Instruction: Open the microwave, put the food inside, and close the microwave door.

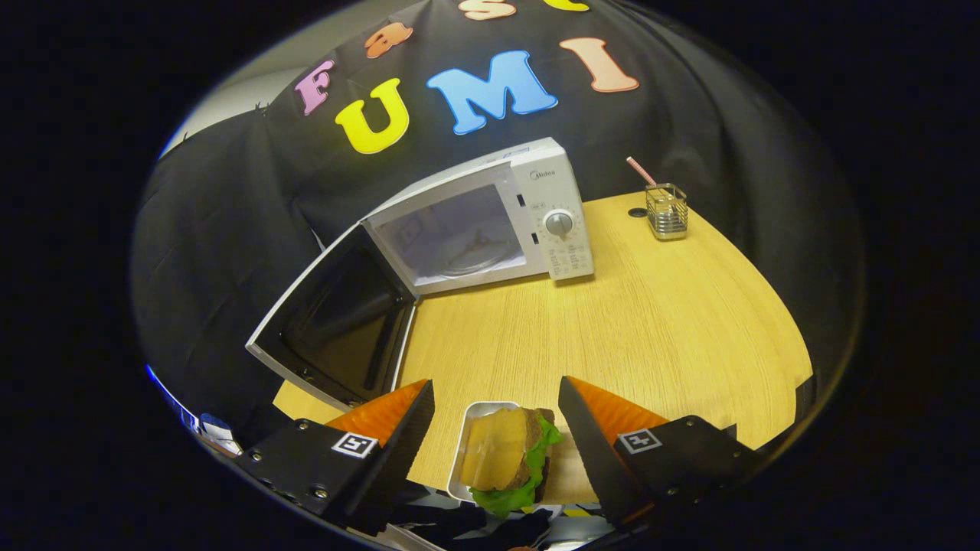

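Pale wood-grain counter (651, 321), grain running front to back, rounded far edge. Black cloth wall (230, 229) drapes behind it from nine through three o'clock, creased in soft folds. A pale grey wall strip (230, 96) shows above the cloth at ten o'clock.

Glass cup (666, 212) with straw (641, 171) on wooden table (658, 321).

Microwave (490, 222) at back of surface (651, 321), door (337, 321) swung open to its left. Wire holder (666, 212) right of it. Sandwich tray (478, 451) between spread fingers (406, 436).
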Tool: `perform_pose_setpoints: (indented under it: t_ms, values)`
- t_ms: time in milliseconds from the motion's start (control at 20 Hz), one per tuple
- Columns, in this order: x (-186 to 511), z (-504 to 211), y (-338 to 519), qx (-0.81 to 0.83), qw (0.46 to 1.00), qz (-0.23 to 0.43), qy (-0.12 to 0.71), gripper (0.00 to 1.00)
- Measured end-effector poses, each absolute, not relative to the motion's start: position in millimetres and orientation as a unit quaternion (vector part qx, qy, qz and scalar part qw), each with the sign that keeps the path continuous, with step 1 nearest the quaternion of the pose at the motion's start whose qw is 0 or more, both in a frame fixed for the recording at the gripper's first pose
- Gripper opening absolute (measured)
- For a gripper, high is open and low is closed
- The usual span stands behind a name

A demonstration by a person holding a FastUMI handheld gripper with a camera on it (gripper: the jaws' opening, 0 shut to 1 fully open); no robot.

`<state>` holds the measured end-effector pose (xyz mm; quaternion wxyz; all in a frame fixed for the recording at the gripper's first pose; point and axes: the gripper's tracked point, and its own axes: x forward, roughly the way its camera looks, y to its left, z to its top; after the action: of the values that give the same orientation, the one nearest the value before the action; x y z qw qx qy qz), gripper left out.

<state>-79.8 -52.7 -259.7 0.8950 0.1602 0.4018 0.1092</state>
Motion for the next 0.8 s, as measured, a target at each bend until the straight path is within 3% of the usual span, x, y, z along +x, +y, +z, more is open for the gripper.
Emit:
perform_pose_setpoints:
  t_ms: [700,750,800]
  values:
    - [-111,-312,-45,0.163,0.852,0.111,0.485,0.97]
    - [-111,-316,-43,0.165,0.848,0.111,0.491,0.83]
    - [-111,-318,-43,0.165,0.845,0.107,0.497,0.8]
